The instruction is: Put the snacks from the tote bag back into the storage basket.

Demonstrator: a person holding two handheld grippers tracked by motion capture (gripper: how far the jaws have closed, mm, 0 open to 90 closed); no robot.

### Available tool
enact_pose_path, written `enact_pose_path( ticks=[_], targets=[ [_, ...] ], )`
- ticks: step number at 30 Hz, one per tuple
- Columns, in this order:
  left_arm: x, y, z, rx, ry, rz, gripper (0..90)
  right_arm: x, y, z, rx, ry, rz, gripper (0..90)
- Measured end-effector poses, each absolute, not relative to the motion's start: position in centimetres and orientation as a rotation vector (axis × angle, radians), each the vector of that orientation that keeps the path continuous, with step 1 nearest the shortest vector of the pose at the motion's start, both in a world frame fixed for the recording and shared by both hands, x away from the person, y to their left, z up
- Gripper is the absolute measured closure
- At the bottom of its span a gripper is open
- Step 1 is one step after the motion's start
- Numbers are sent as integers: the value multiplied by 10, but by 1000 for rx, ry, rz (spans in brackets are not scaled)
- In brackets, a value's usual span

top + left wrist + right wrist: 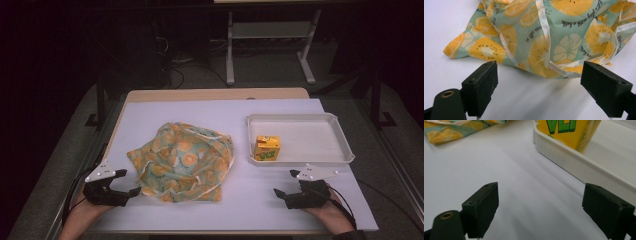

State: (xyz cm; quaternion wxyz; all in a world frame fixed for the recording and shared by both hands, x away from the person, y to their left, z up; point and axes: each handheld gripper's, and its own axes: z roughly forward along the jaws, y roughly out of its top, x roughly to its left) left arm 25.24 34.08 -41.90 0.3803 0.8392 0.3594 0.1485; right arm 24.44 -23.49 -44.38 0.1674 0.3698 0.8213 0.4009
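A crumpled fabric bag (pixel 186 161) with orange and kiwi slices on pale green lies in the middle of the white table. Its near edge (pixel 549 45) lies just beyond the jaws in the left gripper view. A yellow juice carton (pixel 267 148) stands in the near left corner of a white tray (pixel 340 131); I see the carton (pixel 567 131) and the tray wall (pixel 579 167) close up. My left gripper (pixel 128 182) rests at the bag's near left, open and empty. My right gripper (pixel 286 184) sits in front of the tray, open, nothing between its jaws.
The white mat (pixel 260 200) covers a wooden table (pixel 215 94) whose far edge shows beyond it. Past the table stand a white metal frame (pixel 270 40) and cables (pixel 175 70) on a dark floor. A person's hands hold both grippers at the near edge.
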Motion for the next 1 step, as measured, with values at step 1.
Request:
enact_pose_path(
  ticks=[1],
  targets=[
    [251,342,-420,2142,914,385,139,245,-235,-445,1056,2333,1133,132]
  ],
)
